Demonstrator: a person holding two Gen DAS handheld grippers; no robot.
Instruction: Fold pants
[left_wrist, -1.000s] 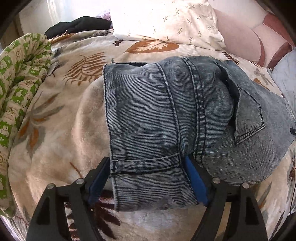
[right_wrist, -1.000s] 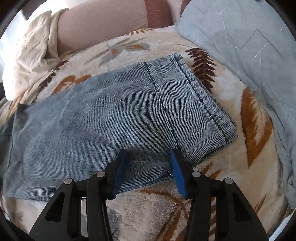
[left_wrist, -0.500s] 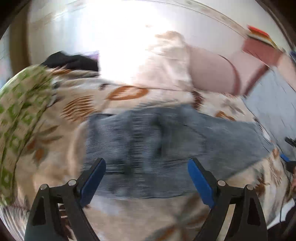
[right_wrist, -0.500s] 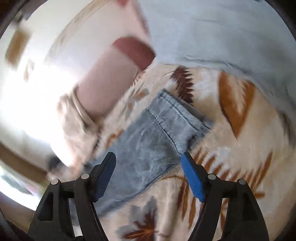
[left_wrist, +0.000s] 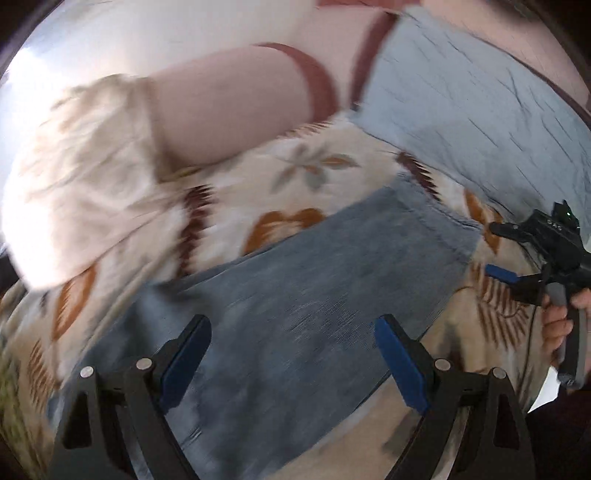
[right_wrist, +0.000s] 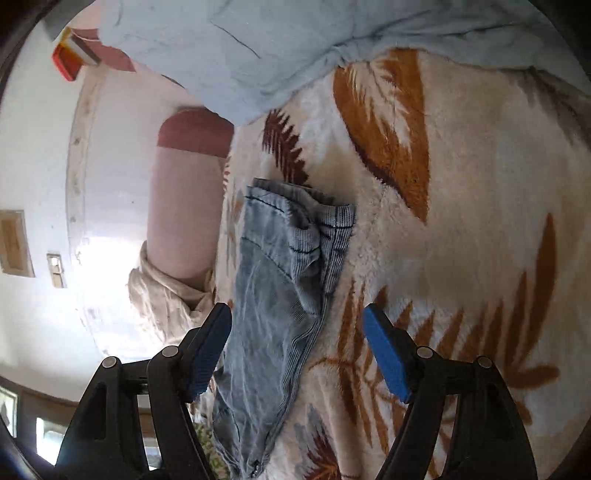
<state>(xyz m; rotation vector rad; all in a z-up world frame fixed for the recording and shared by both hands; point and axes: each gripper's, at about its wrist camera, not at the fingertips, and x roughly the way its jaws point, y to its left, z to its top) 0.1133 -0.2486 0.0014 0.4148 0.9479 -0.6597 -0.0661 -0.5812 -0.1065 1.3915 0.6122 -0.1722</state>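
Note:
The folded blue denim pants lie flat on a cream blanket with brown leaf print. My left gripper is open and empty, raised above the near part of the pants. The left view is blurred. In the right wrist view the pants run away from me as a narrow folded strip. My right gripper is open and empty, held above their near end with the view rolled sideways. The right gripper also shows at the right edge of the left wrist view, held by a hand.
A light blue quilt lies at the back right of the bed. A pink bolster and a cream pillow lie at the head. The white wall fills the left of the right wrist view.
Both grippers have opened, let go of the pants and lifted back from them. The pants now lie folded on the blanket. Both cameras have swung and rolled sharply.

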